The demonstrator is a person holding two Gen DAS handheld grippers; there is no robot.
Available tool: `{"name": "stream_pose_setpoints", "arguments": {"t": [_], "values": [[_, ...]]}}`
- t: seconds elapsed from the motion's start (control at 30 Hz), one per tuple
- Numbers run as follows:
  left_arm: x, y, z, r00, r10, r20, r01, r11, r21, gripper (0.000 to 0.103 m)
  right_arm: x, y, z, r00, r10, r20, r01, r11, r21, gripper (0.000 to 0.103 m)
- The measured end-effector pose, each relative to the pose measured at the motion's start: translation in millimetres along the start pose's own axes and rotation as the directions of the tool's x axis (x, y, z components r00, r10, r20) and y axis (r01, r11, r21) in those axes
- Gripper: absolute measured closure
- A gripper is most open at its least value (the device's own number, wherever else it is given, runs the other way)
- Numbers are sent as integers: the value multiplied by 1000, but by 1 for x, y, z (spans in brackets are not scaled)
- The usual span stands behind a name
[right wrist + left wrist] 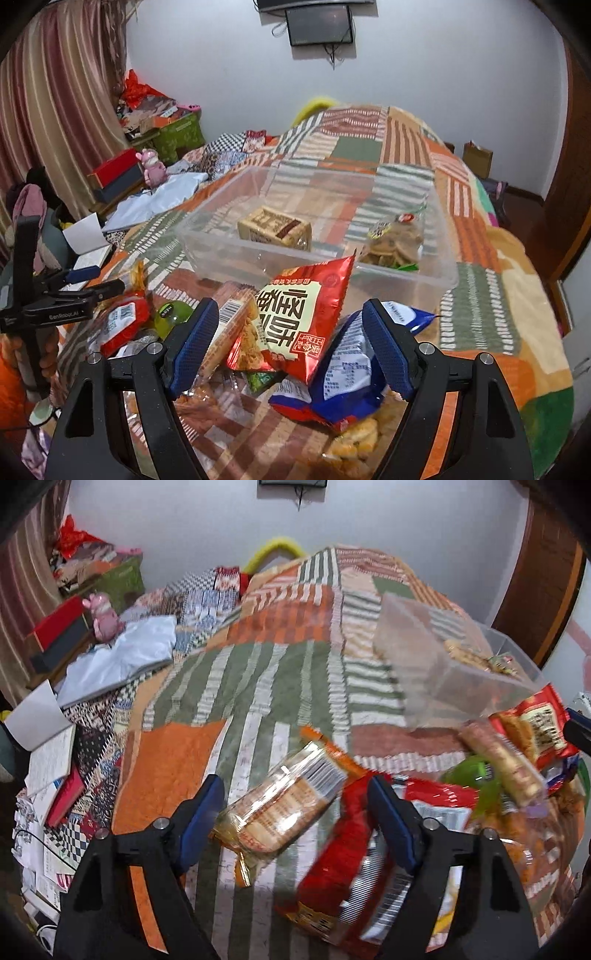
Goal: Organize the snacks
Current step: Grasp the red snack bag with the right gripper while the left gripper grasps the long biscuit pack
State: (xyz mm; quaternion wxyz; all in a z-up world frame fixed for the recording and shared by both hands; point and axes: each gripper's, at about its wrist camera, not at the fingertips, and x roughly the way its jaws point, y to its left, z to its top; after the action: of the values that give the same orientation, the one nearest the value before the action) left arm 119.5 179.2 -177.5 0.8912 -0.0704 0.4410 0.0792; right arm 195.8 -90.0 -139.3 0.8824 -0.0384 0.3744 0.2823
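The left gripper (295, 816) stands open astride a clear cracker packet (280, 808) on the quilt (258, 672), its right finger close to a red bag (332, 864) that could get pinched along with it. The right gripper (286, 343) is open too, over the heap, with a red snack bag (306, 325) and a blue bag (343, 373) between its fingers. Closing there could catch both or crush what is inside, short of the clear bin (207, 229) just behind.
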Motion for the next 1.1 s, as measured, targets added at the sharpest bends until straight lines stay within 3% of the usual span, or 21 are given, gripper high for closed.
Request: {"name": "stream_pose_setpoints", "arguments": {"t": [0.23, 0.37, 0.6, 0.8, 1.0, 1.1], "values": [[19, 4, 0, 999, -40, -33, 39, 999, -20, 25, 10, 2, 0, 1000, 3, -19, -3, 1000, -5, 36], [25, -4, 2, 1000, -19, -24, 19, 1000, 19, 25, 16, 7, 1, 1000, -9, -26, 9, 1000, -24, 36], [30, -3, 2, 1000, -2, -5, 2, 1000, 1, 43, 18, 9, 1, 1000, -1, -29, 0, 1000, -22, 44], [29, -3, -1, 1000, -17, 5, 17, 1000, 2, 55, 27, 16, -1, 997, -49, -52, 46, 997, -65, 41], [28, -3, -3, 999, -39, 13, 39, 999, 2, 62, 43, 27, -4, 989, -118, -84, 103, 982, -157, 26], [26, -4, -4, 999, -49, 17, 49, 999, 6, 67, 49, 32, -6, 983, -166, -84, 146, 968, -204, 25]]}}
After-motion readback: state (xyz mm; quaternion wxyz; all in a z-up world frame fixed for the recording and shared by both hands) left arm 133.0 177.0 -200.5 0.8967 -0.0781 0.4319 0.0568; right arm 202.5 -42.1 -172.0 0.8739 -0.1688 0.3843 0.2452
